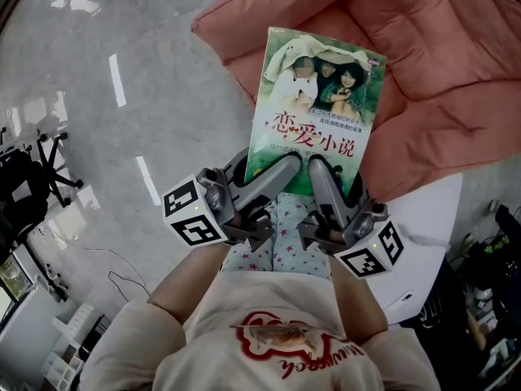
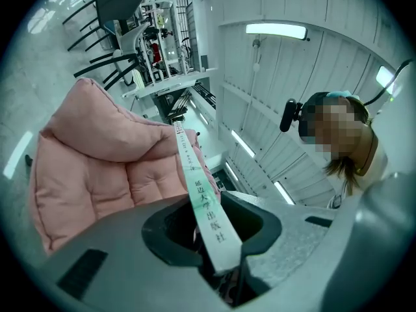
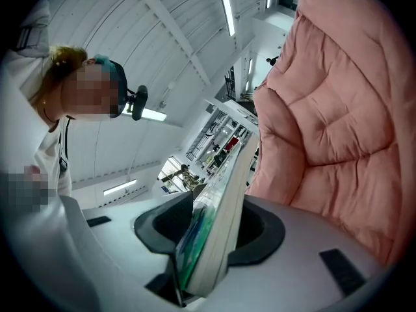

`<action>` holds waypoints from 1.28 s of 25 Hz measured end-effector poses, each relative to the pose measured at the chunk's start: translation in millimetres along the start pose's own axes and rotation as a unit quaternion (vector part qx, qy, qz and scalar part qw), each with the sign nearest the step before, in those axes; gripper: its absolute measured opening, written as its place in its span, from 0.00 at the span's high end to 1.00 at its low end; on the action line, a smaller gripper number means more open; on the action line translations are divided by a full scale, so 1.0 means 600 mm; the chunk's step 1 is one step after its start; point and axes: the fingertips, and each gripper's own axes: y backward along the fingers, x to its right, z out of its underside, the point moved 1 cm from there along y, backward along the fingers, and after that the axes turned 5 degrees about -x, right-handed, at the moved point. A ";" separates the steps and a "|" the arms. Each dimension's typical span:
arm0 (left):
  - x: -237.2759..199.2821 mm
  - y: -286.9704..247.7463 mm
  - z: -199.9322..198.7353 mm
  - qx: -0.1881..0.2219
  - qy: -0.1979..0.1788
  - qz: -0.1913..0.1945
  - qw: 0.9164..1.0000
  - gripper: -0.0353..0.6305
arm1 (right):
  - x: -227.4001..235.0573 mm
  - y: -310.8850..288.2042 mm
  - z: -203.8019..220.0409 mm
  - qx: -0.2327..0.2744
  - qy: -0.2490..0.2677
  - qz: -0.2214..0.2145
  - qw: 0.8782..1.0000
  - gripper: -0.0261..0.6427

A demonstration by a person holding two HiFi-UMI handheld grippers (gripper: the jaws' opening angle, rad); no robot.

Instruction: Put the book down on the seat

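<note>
A green-covered book [image 1: 316, 108] with a photo of people and red print on its front is held flat above the pink padded seat [image 1: 423, 47]. Its near edge sits in both grippers. My left gripper [image 1: 286, 168] is shut on the book's near left part, and the left gripper view shows the white spine [image 2: 203, 203] clamped between the jaws. My right gripper [image 1: 319, 169] is shut on the near right part; the page edges [image 3: 221, 233] run up between its jaws. The pink cushion [image 2: 110, 168] lies beyond the book in both gripper views [image 3: 331, 116].
The seat rests on a glossy grey floor [image 1: 106, 96]. A white table corner [image 1: 427, 218] stands at the right, dark gear [image 1: 488, 275] beyond it. A black chair [image 1: 28, 182] and white shelving [image 1: 73, 340] are at the left. The person's torso [image 1: 277, 340] fills the bottom.
</note>
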 end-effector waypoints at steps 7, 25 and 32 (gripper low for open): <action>-0.004 -0.001 0.003 -0.006 0.012 -0.007 1.000 0.80 | 0.005 0.001 0.002 -0.007 -0.010 0.013 1.000 0.73; -0.079 -0.001 0.067 -0.016 0.035 -0.033 0.999 0.80 | 0.083 0.022 0.064 -0.020 -0.045 0.029 0.998 0.73; -0.103 -0.006 0.089 -0.024 0.037 -0.037 0.998 0.80 | 0.112 0.033 0.082 -0.019 -0.056 0.039 0.998 0.73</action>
